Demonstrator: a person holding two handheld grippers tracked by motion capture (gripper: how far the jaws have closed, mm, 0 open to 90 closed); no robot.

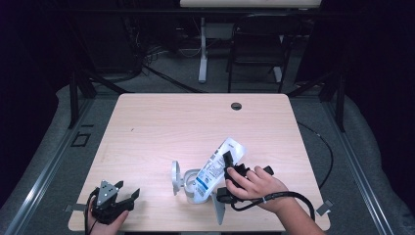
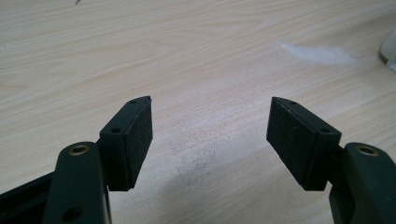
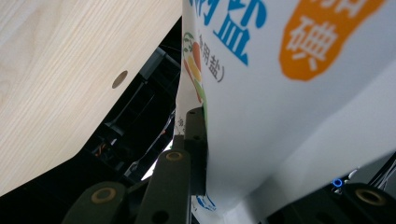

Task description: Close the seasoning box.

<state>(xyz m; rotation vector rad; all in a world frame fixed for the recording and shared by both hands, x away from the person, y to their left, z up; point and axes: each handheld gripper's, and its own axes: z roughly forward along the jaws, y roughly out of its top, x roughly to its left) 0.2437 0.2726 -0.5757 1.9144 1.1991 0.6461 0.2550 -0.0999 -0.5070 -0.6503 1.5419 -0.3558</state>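
Note:
A white salt bag (image 1: 213, 169) with blue and orange print hangs tilted above the near middle of the table, its lower end at a white container (image 1: 188, 185) with a round lid standing up beside it. My right gripper (image 1: 224, 172) is shut on the bag from its right side. In the right gripper view the bag (image 3: 289, 93) sits between the jaws of that gripper (image 3: 275, 154), with the left pad (image 3: 198, 140) pressed on its edge. My left gripper (image 1: 126, 190) rests at the near left corner of the table, its jaws (image 2: 210, 126) open over bare wood.
The wooden table (image 1: 161, 127) has a round cable hole (image 1: 236, 105) near its far edge. A faint smear of white powder (image 2: 317, 53) lies on the wood ahead of the left gripper. A chair (image 1: 257, 46) and desk legs stand beyond the table.

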